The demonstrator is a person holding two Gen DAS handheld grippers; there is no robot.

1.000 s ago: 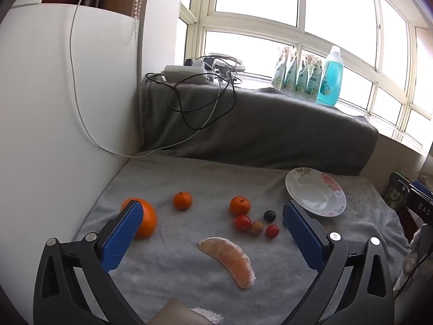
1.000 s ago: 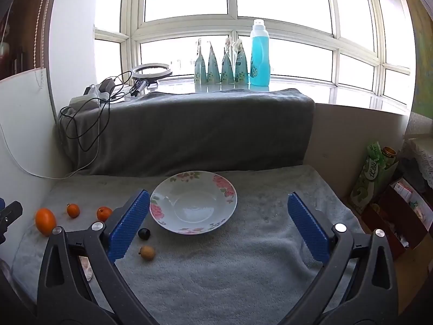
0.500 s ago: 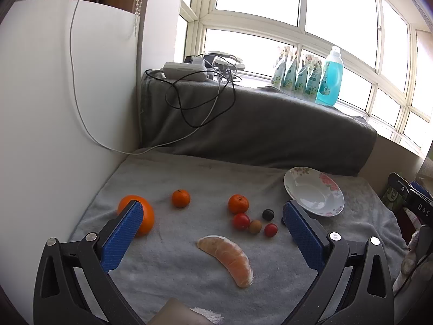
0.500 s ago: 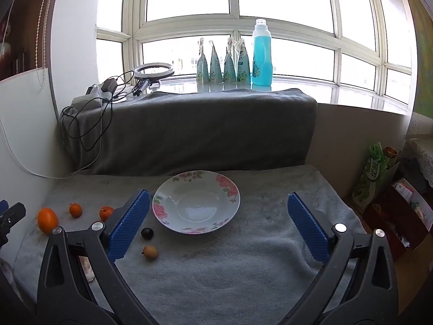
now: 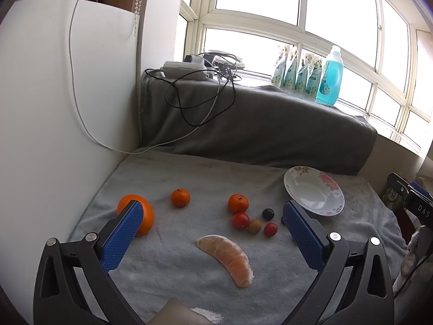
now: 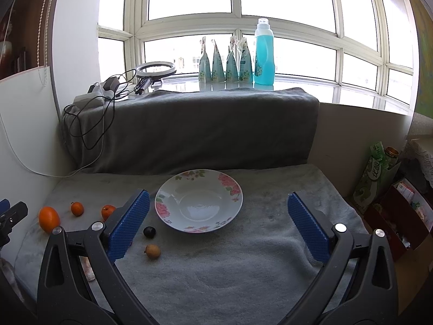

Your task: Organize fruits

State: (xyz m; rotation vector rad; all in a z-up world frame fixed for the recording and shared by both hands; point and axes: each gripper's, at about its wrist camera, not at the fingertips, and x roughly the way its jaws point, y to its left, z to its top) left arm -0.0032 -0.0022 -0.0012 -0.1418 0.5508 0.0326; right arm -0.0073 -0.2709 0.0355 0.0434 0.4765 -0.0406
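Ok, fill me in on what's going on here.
A person holds two grippers over a grey towel, set to organize fruits. The left gripper and the right gripper are both open and hold nothing. The flowered plate has no fruit in it. On the towel lie a big orange, two small tangerines, a peeled citrus segment, two cherry tomatoes, a brown longan and a dark berry.

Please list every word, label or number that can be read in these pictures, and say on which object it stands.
"DAS": white letters on the black device at the right edge of the left wrist view; it may continue out of sight.
Green carton: printed characters, too blurred to read.
Blue bottle and refill pouches: labels too small to read.
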